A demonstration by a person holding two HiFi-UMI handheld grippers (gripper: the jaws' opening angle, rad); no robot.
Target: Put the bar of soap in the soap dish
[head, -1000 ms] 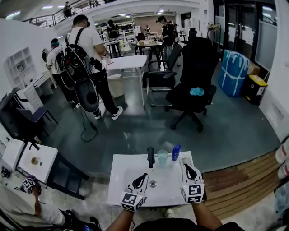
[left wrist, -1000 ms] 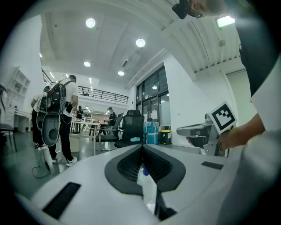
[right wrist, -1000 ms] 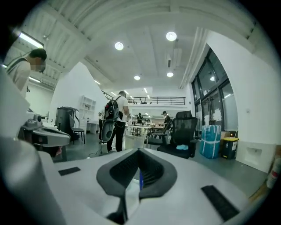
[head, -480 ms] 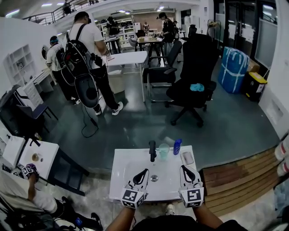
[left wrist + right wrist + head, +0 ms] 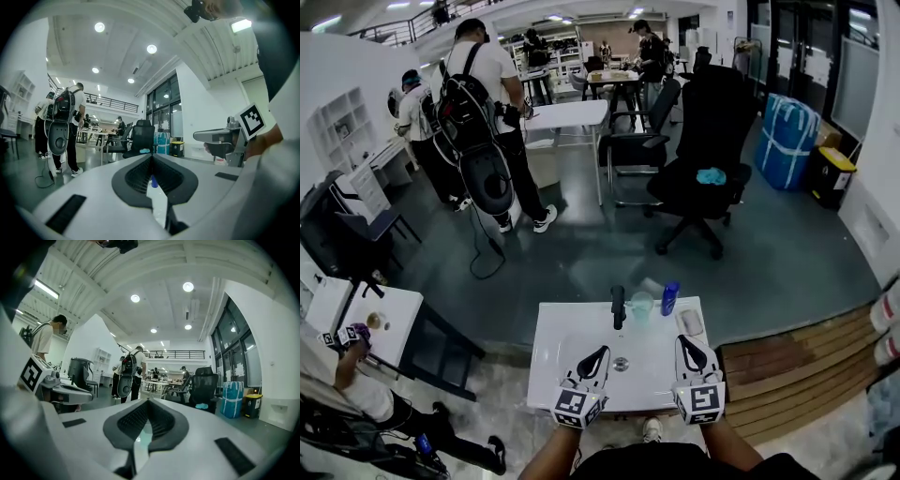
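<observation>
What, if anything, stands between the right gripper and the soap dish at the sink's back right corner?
Nothing visible does. The right gripper, shut and empty, sits just short of the soap dish, with only bare white sink top between them. The blue bottle and cup stand left of the dish, off that line.
</observation>
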